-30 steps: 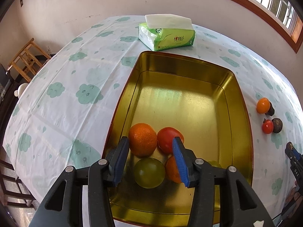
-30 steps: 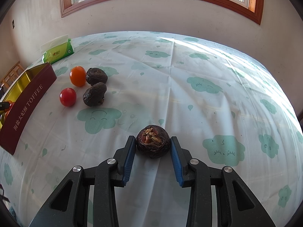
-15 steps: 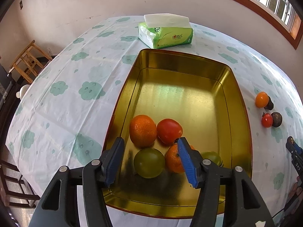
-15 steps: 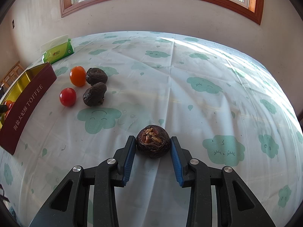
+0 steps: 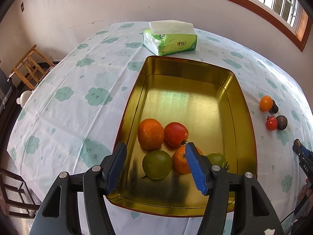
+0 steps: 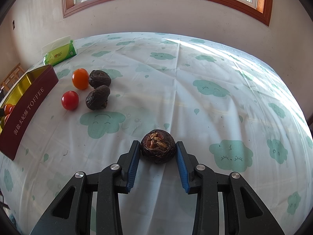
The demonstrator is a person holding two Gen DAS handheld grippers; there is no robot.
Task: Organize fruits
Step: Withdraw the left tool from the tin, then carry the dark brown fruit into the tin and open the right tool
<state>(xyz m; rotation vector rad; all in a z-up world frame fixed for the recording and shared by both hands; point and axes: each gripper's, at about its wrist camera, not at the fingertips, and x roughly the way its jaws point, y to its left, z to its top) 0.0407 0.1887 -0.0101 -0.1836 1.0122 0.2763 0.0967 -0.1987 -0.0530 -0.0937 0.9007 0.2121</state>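
Note:
A gold tin tray [image 5: 242, 105] holds an orange [image 5: 150, 133], a red tomato [image 5: 176, 133], a green tomato [image 5: 157, 164], a second orange [image 5: 180, 161] and another green fruit [image 5: 217, 158]. My left gripper [image 5: 155, 152] is open and empty above the tray's near end. My right gripper [image 6: 158, 148] is open, its jaws on either side of a dark brown wrinkled fruit [image 6: 158, 148] that rests on the tablecloth. Left on the cloth lie a small orange fruit [image 6: 80, 78], a small red tomato [image 6: 70, 100] and two dark wrinkled fruits [image 6: 97, 97].
A green tissue pack [image 5: 170, 39] stands beyond the tray, seen also in the right wrist view [image 6: 59, 53]. The tray's maroon side [image 6: 25, 113] reads TOFFEE. A wooden chair [image 5: 29, 66] stands off the table's left edge. The right gripper [image 5: 302, 156] shows at the left view's right edge.
My left gripper has drawn back and up from the fruit in the tray, still open. My right gripper and the dark fruit between its jaws have not moved.

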